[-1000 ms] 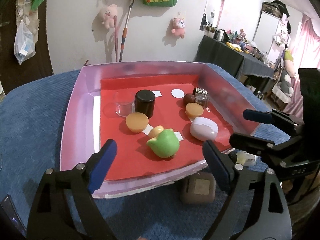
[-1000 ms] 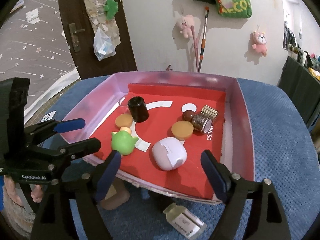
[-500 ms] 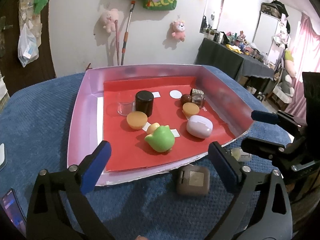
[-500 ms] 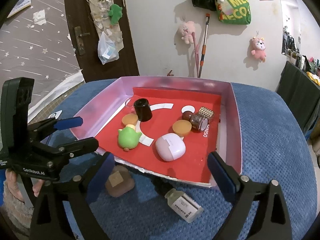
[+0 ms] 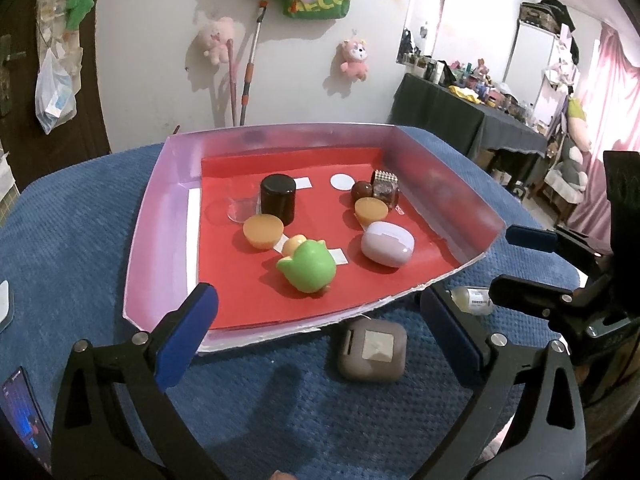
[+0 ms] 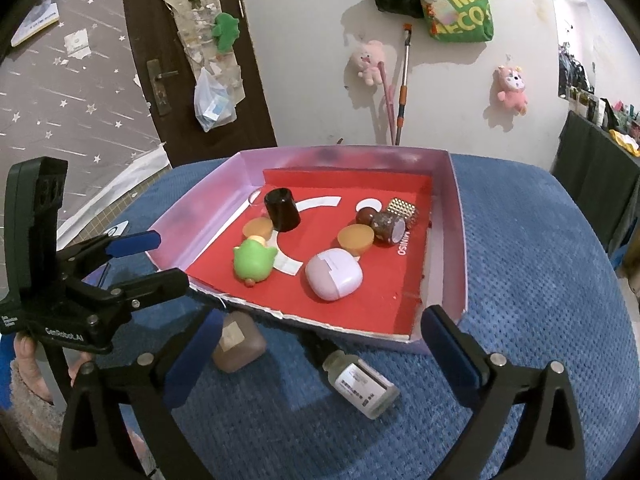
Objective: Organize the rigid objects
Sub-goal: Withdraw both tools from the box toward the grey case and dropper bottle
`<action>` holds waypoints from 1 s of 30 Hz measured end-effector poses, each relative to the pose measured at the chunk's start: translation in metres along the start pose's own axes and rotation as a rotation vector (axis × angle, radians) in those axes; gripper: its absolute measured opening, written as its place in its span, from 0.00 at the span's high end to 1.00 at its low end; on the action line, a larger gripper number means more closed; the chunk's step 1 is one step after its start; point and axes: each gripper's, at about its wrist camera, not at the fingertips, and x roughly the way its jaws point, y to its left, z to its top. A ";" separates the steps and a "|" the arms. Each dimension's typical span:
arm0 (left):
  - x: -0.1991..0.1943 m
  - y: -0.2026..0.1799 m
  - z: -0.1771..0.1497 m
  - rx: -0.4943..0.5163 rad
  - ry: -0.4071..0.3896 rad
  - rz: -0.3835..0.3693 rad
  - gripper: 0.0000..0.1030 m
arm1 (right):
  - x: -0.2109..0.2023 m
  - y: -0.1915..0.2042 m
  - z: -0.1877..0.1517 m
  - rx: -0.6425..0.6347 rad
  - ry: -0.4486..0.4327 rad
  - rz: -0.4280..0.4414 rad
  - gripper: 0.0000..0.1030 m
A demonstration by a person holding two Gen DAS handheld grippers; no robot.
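A pink tray point(image 5: 160, 220) with a red floor sits on the blue cloth. It holds a green toy point(image 5: 308, 266), a lilac case point(image 5: 386, 244), a black jar point(image 5: 278, 198), two orange caps point(image 5: 262, 230) and several smaller pieces. In front of the tray, on the cloth, lie a brown case point(image 5: 372, 350) and a small labelled bottle point(image 6: 360, 380). My left gripper point(image 5: 317, 298) is open over the tray's near edge, holding nothing. My right gripper point(image 6: 322, 318) has its jaws opening above the bottle and the brown case point(image 6: 238, 340), apart from both.
A phone point(image 5: 20, 408) lies at the cloth's lower left. A person's hand point(image 6: 28, 360) holds the left gripper's handle. A clear cup point(image 5: 240, 208) stands beside the black jar. A dark cluttered table point(image 5: 460, 120) stands behind on the right.
Both grippers have drawn back from the tray and their jaws have widened. The brown case and the bottle now show in full on the cloth.
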 end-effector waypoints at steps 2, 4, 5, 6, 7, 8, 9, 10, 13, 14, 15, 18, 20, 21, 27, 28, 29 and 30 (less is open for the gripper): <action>0.000 -0.002 -0.001 0.002 0.004 -0.005 0.00 | -0.001 -0.002 -0.002 0.007 0.002 -0.001 0.01; 0.000 -0.005 -0.001 0.007 0.006 -0.003 0.00 | -0.002 -0.005 -0.004 0.014 0.003 -0.002 0.01; -0.001 -0.006 0.000 0.009 0.007 -0.008 0.00 | -0.002 -0.006 -0.005 0.018 0.004 -0.005 0.01; -0.002 -0.007 0.000 0.010 0.007 -0.016 0.00 | -0.002 -0.007 -0.006 0.020 0.004 -0.007 0.01; -0.002 -0.009 0.000 0.013 0.008 -0.022 0.00 | -0.002 -0.008 -0.007 0.023 0.005 -0.009 0.01; -0.003 -0.011 0.000 0.018 0.008 -0.026 0.00 | -0.002 -0.010 -0.008 0.028 0.008 -0.011 0.01; -0.004 -0.014 0.000 0.027 0.009 -0.030 0.00 | -0.002 -0.011 -0.009 0.033 0.008 -0.012 0.01; -0.005 -0.016 0.000 0.034 0.011 -0.031 0.00 | -0.003 -0.012 -0.010 0.037 0.009 -0.013 0.01; -0.007 -0.022 -0.002 0.047 0.013 -0.040 0.00 | -0.004 -0.017 -0.014 0.049 0.013 -0.019 0.01; -0.008 -0.024 -0.002 0.047 0.014 -0.043 0.00 | -0.004 -0.019 -0.015 0.053 0.014 -0.022 0.01; -0.009 -0.025 -0.003 0.045 0.015 -0.044 0.00 | -0.005 -0.021 -0.017 0.056 0.014 -0.025 0.01; -0.009 -0.026 -0.003 0.044 0.023 -0.045 0.00 | -0.006 -0.027 -0.021 0.072 0.016 -0.028 0.01; -0.008 -0.026 -0.002 0.038 0.030 -0.045 0.00 | -0.006 -0.030 -0.023 0.076 0.023 -0.035 0.01; -0.005 -0.027 -0.001 0.037 0.040 -0.054 0.00 | -0.006 -0.031 -0.024 0.077 0.022 -0.041 0.01; -0.009 -0.034 0.001 0.046 0.027 -0.135 0.00 | -0.004 -0.037 -0.019 0.091 -0.008 -0.036 0.01; -0.007 -0.038 0.001 0.056 0.029 -0.116 0.00 | -0.001 -0.038 -0.017 0.095 -0.003 -0.021 0.01; -0.005 -0.041 0.001 0.067 0.032 -0.094 0.00 | 0.000 -0.039 -0.015 0.091 0.000 -0.021 0.01; -0.005 -0.045 0.001 0.079 0.032 -0.083 0.00 | 0.000 -0.040 -0.013 0.083 -0.003 -0.031 0.01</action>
